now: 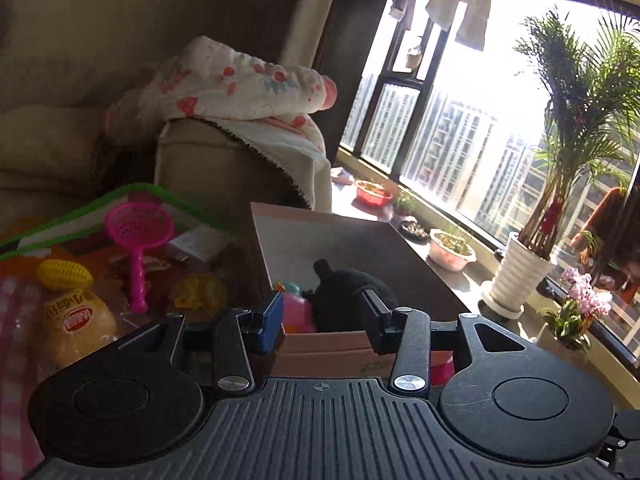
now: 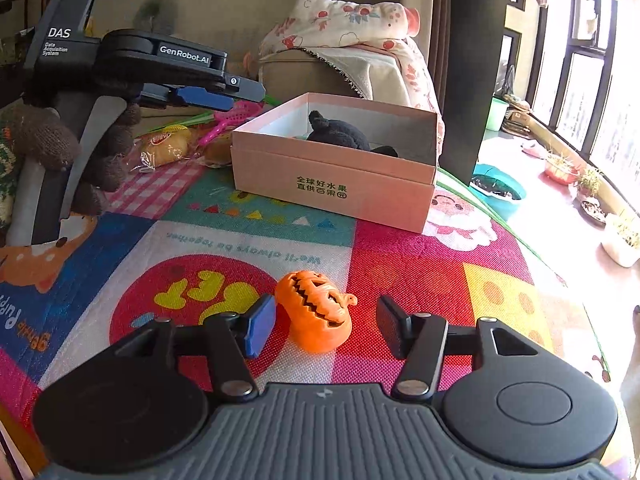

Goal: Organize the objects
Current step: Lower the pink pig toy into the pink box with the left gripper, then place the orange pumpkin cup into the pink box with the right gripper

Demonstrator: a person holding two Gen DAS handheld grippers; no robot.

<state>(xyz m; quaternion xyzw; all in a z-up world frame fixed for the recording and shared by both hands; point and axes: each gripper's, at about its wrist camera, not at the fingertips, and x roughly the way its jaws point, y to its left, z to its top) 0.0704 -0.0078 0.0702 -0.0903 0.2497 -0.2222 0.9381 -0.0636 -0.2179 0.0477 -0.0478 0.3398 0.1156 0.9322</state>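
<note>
An orange jack-o'-lantern toy (image 2: 316,316) lies on the colourful play mat (image 2: 420,248), between the fingers of my right gripper (image 2: 326,330). Its jaws stand open: the blue pad is close on the left and a clear gap shows on the right. Behind it stands a pink cardboard box (image 2: 332,184) holding a black plush toy (image 2: 340,134). My left gripper (image 1: 324,316), held by a knit-gloved hand (image 2: 44,140), hovers open and empty over the box's near wall (image 1: 328,346). A pink toy (image 1: 296,312) lies beside the black plush (image 1: 348,292).
Left of the box lie a pink toy sieve (image 1: 138,228), a yellow ribbed toy (image 1: 64,274), a packet of bread (image 1: 78,320) and a small white box (image 1: 196,242). A sofa with a floral blanket (image 2: 352,36) stands behind. Potted plants (image 1: 520,272) and bowls line the window.
</note>
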